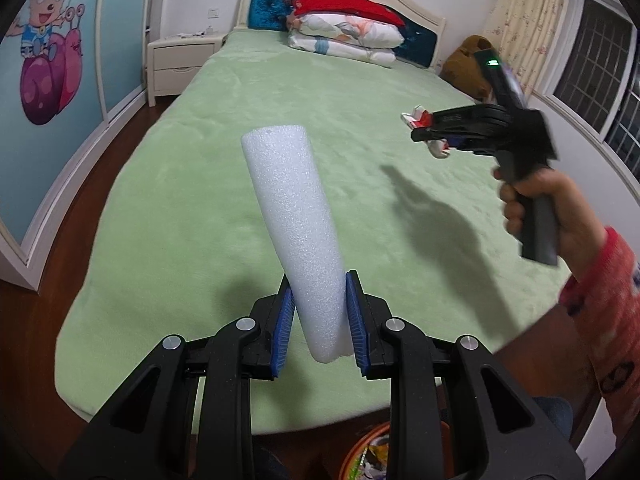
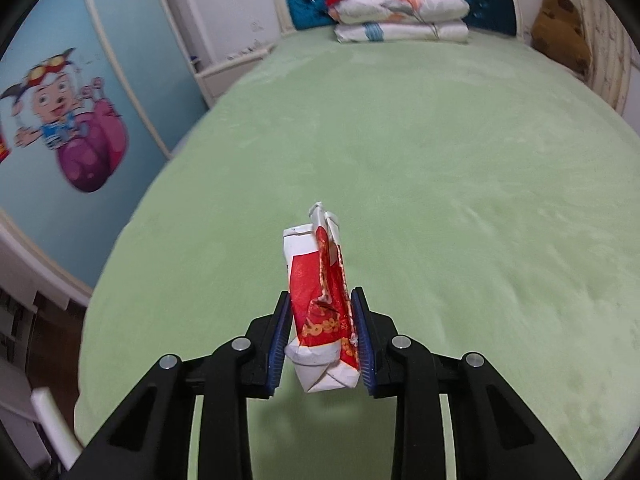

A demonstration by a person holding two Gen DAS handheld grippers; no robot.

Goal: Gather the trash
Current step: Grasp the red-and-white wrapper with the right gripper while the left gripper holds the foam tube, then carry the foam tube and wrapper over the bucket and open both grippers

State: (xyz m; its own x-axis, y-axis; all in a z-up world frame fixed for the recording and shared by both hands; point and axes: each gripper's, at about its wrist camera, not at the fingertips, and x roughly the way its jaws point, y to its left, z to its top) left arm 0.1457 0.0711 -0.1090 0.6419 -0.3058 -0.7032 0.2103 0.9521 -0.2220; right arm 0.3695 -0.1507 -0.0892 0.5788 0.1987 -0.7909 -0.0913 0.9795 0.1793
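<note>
My left gripper (image 1: pixel 320 300) is shut on a white foam tube (image 1: pixel 294 224) that sticks up and forward, held above the green bed (image 1: pixel 200 184). My right gripper (image 2: pixel 322 320) is shut on a crushed red and white carton (image 2: pixel 322 300), also held above the bed (image 2: pixel 460 200). In the left wrist view the right gripper (image 1: pixel 420 128) shows at the right, held by a hand, with the carton (image 1: pixel 418 117) in its jaws, higher and to the right of the foam tube.
Folded pillows and a red blanket (image 1: pixel 348 28) lie at the headboard. A nightstand (image 1: pixel 180 64) stands left of the bed. A brown plush toy (image 1: pixel 466 64) sits at the far right. An orange patterned container (image 1: pixel 372 456) shows at the floor below my left gripper. A wardrobe with cartoon stickers (image 1: pixel 48 60) stands on the left.
</note>
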